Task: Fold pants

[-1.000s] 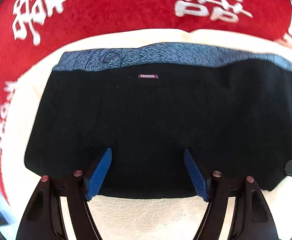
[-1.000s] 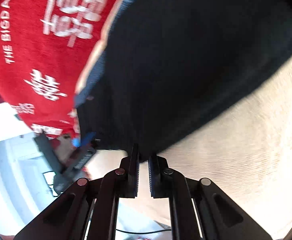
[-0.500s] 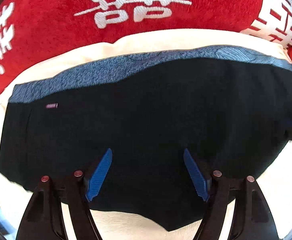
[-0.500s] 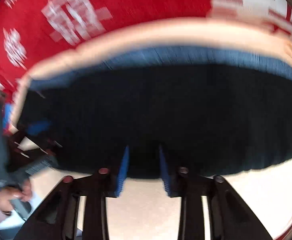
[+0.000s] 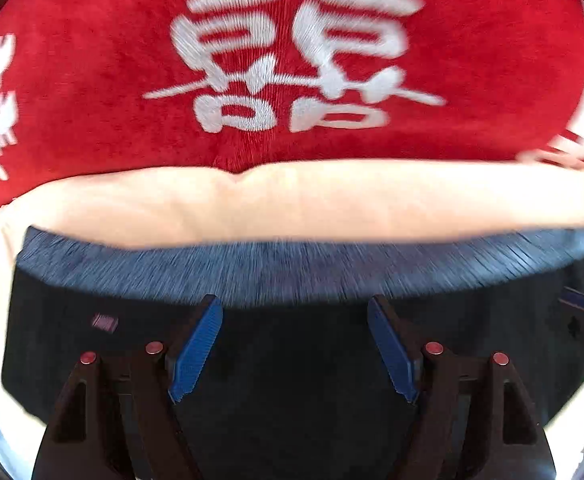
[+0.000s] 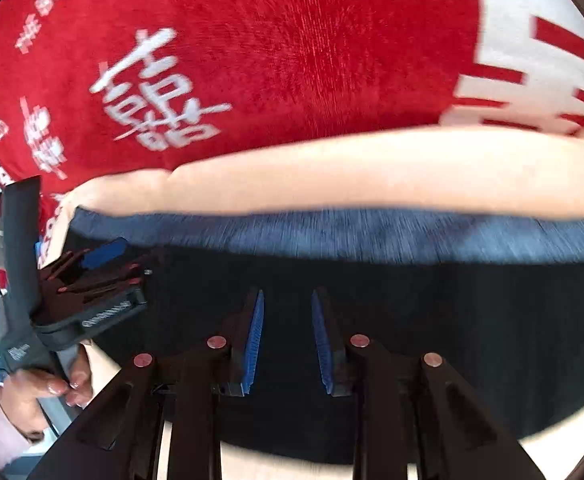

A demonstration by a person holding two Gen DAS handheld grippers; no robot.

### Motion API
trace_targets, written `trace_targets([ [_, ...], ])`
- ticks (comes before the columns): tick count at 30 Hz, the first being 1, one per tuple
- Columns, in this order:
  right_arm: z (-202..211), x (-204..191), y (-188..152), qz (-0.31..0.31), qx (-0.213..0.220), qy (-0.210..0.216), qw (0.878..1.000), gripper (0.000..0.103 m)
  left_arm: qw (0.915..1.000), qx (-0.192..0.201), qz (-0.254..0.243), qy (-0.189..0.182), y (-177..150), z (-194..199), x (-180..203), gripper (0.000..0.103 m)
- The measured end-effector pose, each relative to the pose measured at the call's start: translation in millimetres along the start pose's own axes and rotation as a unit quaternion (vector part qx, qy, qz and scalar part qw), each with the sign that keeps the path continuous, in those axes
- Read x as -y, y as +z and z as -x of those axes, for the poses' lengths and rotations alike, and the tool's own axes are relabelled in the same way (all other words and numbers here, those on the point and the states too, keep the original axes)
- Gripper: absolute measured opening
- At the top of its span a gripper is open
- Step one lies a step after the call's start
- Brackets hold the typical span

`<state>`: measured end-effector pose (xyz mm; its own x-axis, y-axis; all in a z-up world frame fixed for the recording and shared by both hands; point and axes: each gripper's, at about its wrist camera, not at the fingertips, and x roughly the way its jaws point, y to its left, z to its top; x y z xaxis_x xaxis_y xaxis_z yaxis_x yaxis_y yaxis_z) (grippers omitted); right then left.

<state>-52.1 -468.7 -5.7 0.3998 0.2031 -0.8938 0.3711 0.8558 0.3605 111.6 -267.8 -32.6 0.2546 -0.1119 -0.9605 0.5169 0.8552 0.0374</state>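
The black pants (image 5: 292, 344) with a blue-grey waistband (image 5: 292, 272) lie folded flat on a cream cloth (image 5: 292, 200). They also show in the right wrist view (image 6: 412, 300). My left gripper (image 5: 295, 308) is open and empty, its blue pads over the black fabric just below the waistband. My right gripper (image 6: 287, 300) is open and empty over the pants. The left gripper shows at the left of the right wrist view (image 6: 99, 268), over the pants' left end.
A red blanket with white characters (image 5: 292, 60) lies beyond the cream cloth. The cream cloth shows below the pants' near edge (image 6: 292, 460). The person's hand (image 6: 43, 392) holds the left gripper's handle at lower left.
My right gripper has let go of the pants and opened. Both grippers have moved forward over the pants toward the waistband.
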Motion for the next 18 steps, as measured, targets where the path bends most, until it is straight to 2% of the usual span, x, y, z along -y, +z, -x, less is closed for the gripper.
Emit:
trace_targets([
  [1, -9.7, 4.7, 4.8, -0.003, -0.009, -0.01, 1.0, 0.028, 1.0, -0.004, 0.005, 0.001, 3.8, -11.2, -0.1, 0.076],
  [3, -24.1, 17.3, 9.6, -0.004, -0.015, -0.018, 1.0, 0.02, 0.9998, 0.006, 0.019, 0.0, 8.9, -21.9, -5.1, 0.077],
  [4, -23.3, 20.4, 10.2, -0.002, -0.002, -0.013, 1.0, 0.02, 0.9996, 0.002, 0.027, 0.004, 10.1, -26.6, -9.6, 0.087],
  [5, -22.0, 26.6, 14.4, 0.006, 0.005, -0.026, 1.0, 0.012, 0.9992, 0.001, 0.04, 0.006, 10.3, -30.1, -16.7, 0.093],
  [6, -19.9, 31.9, 16.6, 0.009, 0.007, -0.033, 0.999, 0.01, 0.9987, -0.001, 0.051, 0.003, 10.4, -33.3, -22.5, 0.093],
  [8, -14.0, 42.8, 20.5, 0.004, 0.015, -0.076, 0.997, 0.011, 0.9981, -0.005, 0.062, 0.002, 11.5, -34.9, -31.9, 0.093],
  [9, -9.1, 53.2, 22.8, -0.012, 0.017, -0.093, 0.995, 0.015, 0.9981, -0.007, 0.06, 0.013, 12.6, -32.6, -33.8, 0.093],
  [11, 3.3, 70.3, 23.3, -0.054, 0.021, -0.078, 0.995, 0.017, 0.9983, -0.007, 0.053, 0.022, 14.6, -24.6, -35.0, 0.093],
  [13, 20.8, 80.6, 16.2, -0.076, 0.026, -0.058, 0.995, 0.027, 0.999, -0.002, 0.044, 0.011, 10.3, -7.9, -29.0, 0.093],
  [15, 34.5, 81.3, 4.9, -0.076, 0.028, -0.049, 0.996, 0.046, 0.9995, -0.003, 0.03, -0.002, 0.1, 7.2, -16.1, 0.093],
  [18, 50.8, 76.1, -27.0, -0.072, 0.016, -0.034, 0.997, 0.05, 0.9997, -0.007, -0.003, -0.025, -16.5, 15.0, 10.9, 0.093],
])
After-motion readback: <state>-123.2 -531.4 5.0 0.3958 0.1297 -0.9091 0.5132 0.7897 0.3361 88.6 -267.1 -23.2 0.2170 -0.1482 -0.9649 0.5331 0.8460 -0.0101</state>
